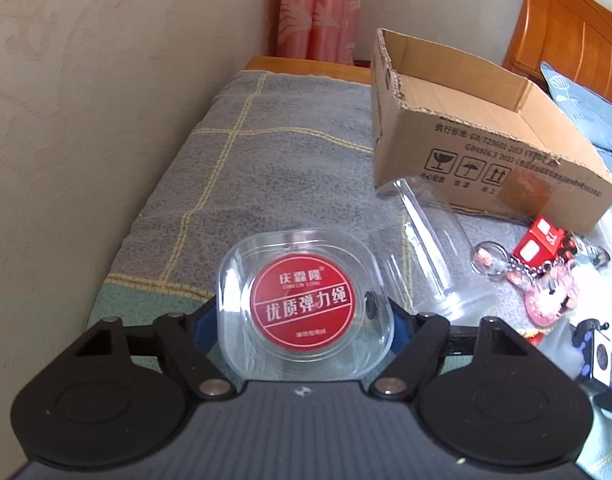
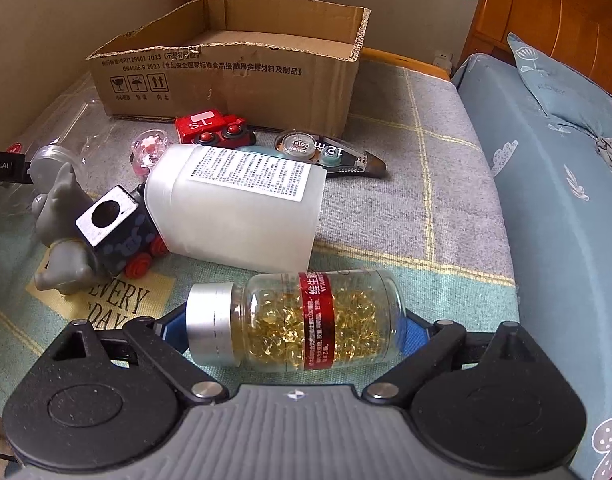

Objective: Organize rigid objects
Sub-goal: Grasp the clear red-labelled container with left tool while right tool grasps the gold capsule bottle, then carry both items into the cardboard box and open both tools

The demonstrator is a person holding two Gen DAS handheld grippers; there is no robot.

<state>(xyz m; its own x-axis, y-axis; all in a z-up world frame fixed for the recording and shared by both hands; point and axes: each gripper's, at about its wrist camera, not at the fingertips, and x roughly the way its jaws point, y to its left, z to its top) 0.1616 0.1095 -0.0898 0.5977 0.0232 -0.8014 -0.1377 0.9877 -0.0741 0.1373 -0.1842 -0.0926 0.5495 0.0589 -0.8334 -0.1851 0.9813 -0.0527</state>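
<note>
Cardboard box [image 2: 233,60], open at the top, stands on the checked blanket [image 2: 446,208] well beyond the right gripper [image 2: 293,320] and ahead-right of the left gripper [image 1: 301,312]. Between the right jaws and the box lies a frosted white bottle [image 2: 241,212] on its side, and just left of it a grey toy figure [image 2: 61,232] touching a dark toy cube on red wheels [image 2: 117,232]. Clamped crosswise in the right jaws is a glass capsule bottle [image 2: 293,320] with a silver cap, full of yellow capsules. A clear jar [image 1: 426,256] lies on its side just right of the left jaws, which are clamped on a clear square case [image 1: 301,300] with a red round label. Beyond the white bottle, near the box, sit a red toy train [image 2: 213,128] and a correction tape [image 2: 330,154]
</note>
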